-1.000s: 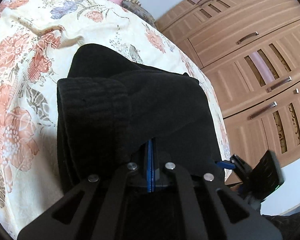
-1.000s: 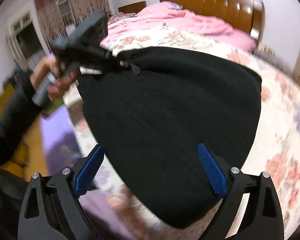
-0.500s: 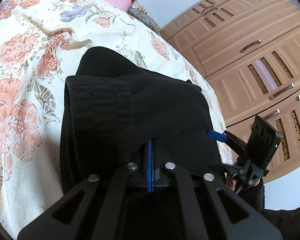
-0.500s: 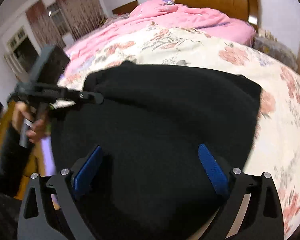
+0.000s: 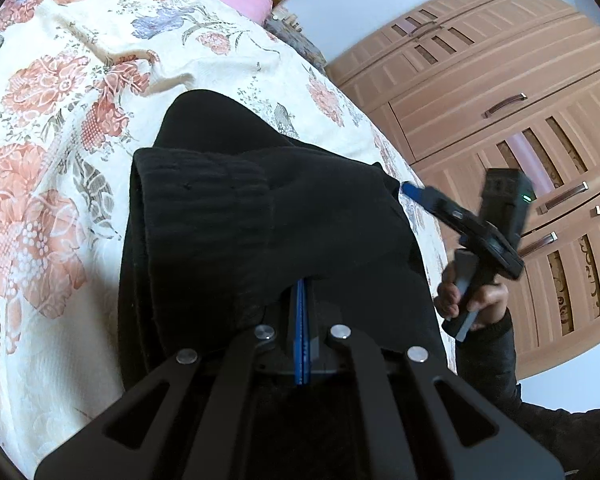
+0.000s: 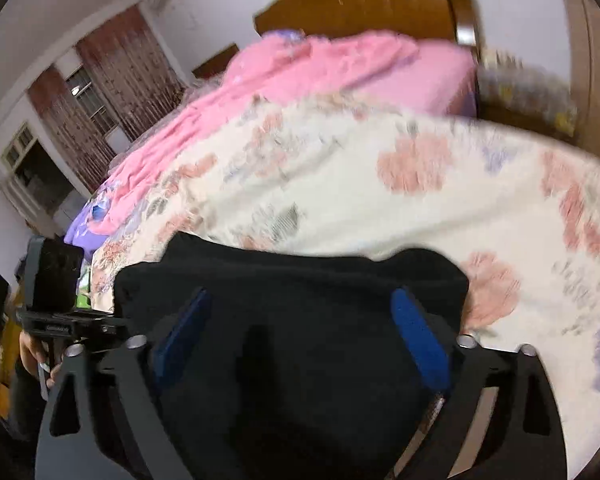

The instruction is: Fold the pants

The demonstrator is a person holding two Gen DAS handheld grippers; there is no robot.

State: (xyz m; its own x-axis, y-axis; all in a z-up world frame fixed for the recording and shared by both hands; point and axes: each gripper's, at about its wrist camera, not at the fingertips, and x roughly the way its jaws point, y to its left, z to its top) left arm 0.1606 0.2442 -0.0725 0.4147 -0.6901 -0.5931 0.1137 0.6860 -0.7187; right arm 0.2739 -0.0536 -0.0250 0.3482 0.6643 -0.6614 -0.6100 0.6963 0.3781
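Note:
The black pants (image 5: 260, 216) lie folded in layers on the floral bedspread (image 5: 52, 128), a ribbed cuff on top at the left. My left gripper (image 5: 302, 292) is shut on the near edge of the pants; its blue pads are pressed together with cloth draped over the tips. My right gripper (image 6: 296, 320) is open, its blue pads (image 6: 418, 340) spread wide over the pants (image 6: 300, 360) at their right side. It also shows in the left wrist view (image 5: 414, 192), with a blue tip near the pants' right edge.
A wooden wardrobe (image 5: 500, 100) stands right of the bed. A pink quilt (image 6: 308, 68) and a wooden headboard (image 6: 360, 8) are at the far end. The left gripper's body (image 6: 56, 300) shows at the bed's left edge.
My right gripper has moved forward and in over the pants' right edge, still open. The left gripper keeps its hold on the pants.

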